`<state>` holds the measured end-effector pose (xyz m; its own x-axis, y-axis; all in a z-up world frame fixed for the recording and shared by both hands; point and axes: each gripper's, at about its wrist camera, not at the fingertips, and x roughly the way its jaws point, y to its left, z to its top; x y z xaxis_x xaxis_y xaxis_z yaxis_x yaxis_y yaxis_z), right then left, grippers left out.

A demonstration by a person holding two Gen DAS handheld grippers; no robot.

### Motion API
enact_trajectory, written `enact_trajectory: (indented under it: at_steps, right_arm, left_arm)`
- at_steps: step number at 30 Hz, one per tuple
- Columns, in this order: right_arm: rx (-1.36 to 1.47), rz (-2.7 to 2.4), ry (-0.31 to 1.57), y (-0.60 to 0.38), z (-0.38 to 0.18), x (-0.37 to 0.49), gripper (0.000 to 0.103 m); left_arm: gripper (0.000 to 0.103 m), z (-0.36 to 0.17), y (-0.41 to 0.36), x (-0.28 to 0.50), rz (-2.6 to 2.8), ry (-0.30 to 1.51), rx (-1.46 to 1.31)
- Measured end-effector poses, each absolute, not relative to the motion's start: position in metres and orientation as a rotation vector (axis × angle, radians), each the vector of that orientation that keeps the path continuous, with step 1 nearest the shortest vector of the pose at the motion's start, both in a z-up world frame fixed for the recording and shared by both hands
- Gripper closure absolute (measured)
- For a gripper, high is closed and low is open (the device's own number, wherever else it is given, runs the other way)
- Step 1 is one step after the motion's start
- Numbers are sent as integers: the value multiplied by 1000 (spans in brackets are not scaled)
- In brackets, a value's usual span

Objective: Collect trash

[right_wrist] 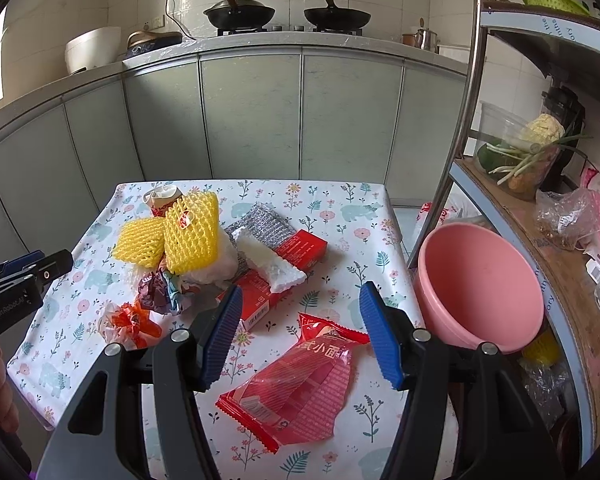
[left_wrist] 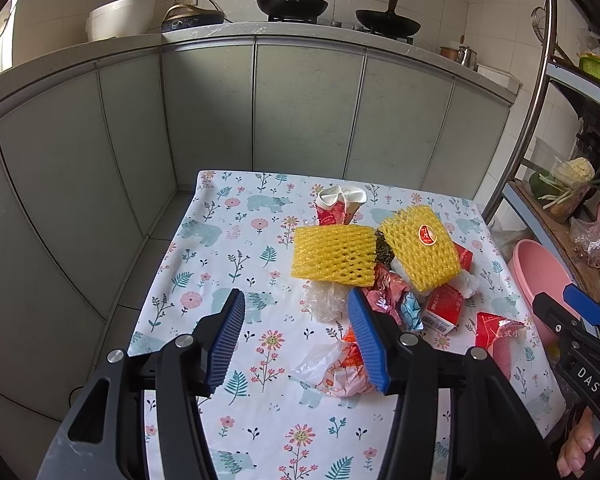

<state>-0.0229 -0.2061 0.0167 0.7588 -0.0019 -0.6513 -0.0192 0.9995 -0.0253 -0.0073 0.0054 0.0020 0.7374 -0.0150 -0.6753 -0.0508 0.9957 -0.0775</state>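
**Loose, light litter could scatter**

The trash is heaped mid-table: two yellow foam nets (right_wrist: 172, 236), crumpled wrappers, a red box (right_wrist: 284, 276), and a red noodle packet (right_wrist: 296, 380) lying apart near the pink basin (right_wrist: 480, 288). Both the left gripper (left_wrist: 296, 340) and right gripper (right_wrist: 300, 336) hover with jaws apart, holding nothing. Thin film may slip from the pads; nudging the heap could push pieces off the table (right_wrist: 340, 200).

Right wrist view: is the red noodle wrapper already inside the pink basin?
No: the red noodle wrapper lies flat on the tablecloth, and the pink basin beside it shows nothing inside.
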Motion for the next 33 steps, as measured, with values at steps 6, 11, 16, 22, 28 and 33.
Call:
enact_trajectory:
  at_steps: [6,11,16,22,28,33]
  right_arm:
    - [-29,-1,716,-207,18,-21,42]
    - [-37,1,714,-206,18,-21,42]
    - [-37,9,710,-204,18,-22,42]
    - [-41,13,712,-203,17,-22,42]
    - [-37,10,714,-203,17,-22,42]
    - [-41,13,714,-203,16,-22,42]
  left_arm:
    - [49,3,9,-8,21,742,-94]
    - [48,3,9,-8,22,741,-97]
    - [48,3,13,-7,27,746,-105]
    - [48,2,14,-6,29,749,-110]
    - [47,1,13,-6,29,749,-109]
    - [46,1,12,-6,29,752,-109]
